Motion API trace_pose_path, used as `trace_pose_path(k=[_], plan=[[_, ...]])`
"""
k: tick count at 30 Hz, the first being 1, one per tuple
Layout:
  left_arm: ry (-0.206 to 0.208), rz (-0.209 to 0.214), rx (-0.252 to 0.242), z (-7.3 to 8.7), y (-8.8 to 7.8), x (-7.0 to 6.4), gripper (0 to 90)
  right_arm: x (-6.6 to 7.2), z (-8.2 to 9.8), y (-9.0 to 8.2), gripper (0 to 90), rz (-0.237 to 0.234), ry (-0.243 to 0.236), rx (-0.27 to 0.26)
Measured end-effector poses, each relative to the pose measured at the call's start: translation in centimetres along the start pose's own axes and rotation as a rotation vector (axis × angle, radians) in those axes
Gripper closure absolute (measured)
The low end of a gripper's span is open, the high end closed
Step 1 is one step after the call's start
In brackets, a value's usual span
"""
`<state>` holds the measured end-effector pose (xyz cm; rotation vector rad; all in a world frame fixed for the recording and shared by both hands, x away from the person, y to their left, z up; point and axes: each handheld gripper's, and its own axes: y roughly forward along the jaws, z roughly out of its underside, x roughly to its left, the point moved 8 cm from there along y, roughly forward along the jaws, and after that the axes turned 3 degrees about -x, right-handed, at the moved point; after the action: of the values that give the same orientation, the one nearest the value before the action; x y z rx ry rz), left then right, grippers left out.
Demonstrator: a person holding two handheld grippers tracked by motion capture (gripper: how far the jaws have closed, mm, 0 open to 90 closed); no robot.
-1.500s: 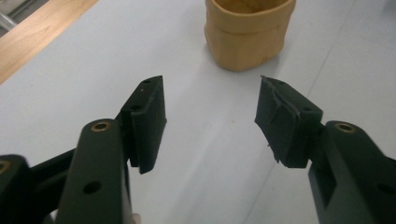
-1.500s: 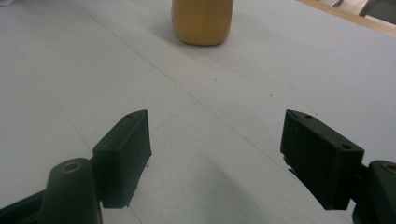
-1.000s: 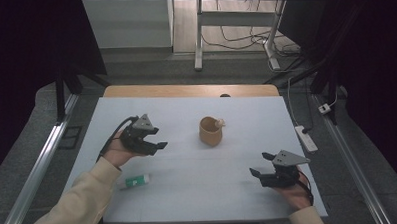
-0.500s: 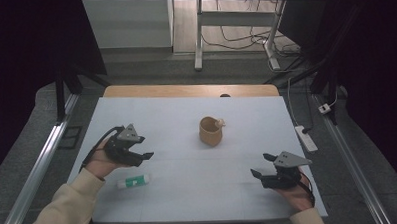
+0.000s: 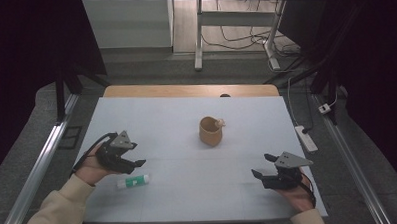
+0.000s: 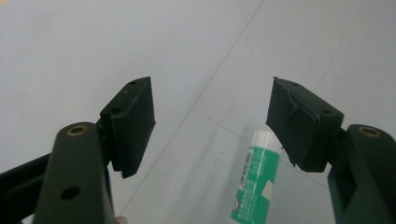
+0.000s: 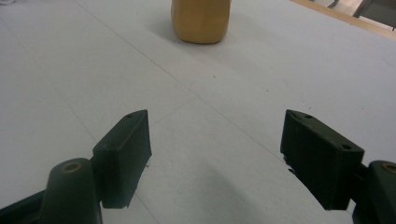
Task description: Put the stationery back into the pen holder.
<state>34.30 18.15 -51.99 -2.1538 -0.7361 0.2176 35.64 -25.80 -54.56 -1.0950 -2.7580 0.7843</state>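
2 wide-open grippers, left gripper (image 5: 133, 162) just above a green tube (image 5: 133, 181), right gripper (image 5: 262, 171) facing a tan cup (image 5: 210, 131)

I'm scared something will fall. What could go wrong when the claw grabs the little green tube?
The green tube lies flat and is round, so it might roll away if the open left gripper nudges it. In the left gripper view it sits off-centre, near one jaw, so a pinch could miss. The brown cup stands well away, likely safe.

High view overhead, facing forward-down; gripper views low, close to pale grey table sheet (image 5: 186, 117), shared by all.
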Motion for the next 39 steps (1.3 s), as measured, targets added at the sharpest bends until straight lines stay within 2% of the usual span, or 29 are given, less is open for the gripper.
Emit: trace_pose_path(k=[9, 14, 20, 24, 30, 35, 39], plan=[[0.005, -0.006, 0.033, 1.3, -0.1, -0.4, 30.5, 0.1, 0.2, -0.2, 23.8, 0.0, 0.008, 0.004], [0.003, -0.022, 0.084, 2.3, -0.5, -0.4, 29.0, 0.1, 0.2, -0.3, 23.8, -0.001, 0.011, 0.002], [-0.008, -0.031, 0.119, 3.5, -0.6, -0.5, 28.0, 0.1, 0.2, -0.2, 23.8, 0.0, 0.009, 0.005], [-0.012, -0.016, 0.141, 4.1, -0.3, -0.9, 27.7, 0.1, 0.2, -0.1, 23.8, -0.003, 0.009, 0.004], [0.012, 0.018, 0.173, 4.7, 0.3, -1.9, 26.6, 0.1, 0.2, -0.1, 23.8, -0.007, 0.008, 0.005], [0.034, 0.032, 0.245, 5.8, 1.3, -2.4, 25.9, 0.2, 0.2, -0.1, 23.8, -0.01, 0.007, 0.001], [0.051, 0.055, 0.277, 6.3, 1.6, -3.0, 28.3, 0.2, 0.2, 0.0, 23.8, -0.013, 0.008, 0.003]])
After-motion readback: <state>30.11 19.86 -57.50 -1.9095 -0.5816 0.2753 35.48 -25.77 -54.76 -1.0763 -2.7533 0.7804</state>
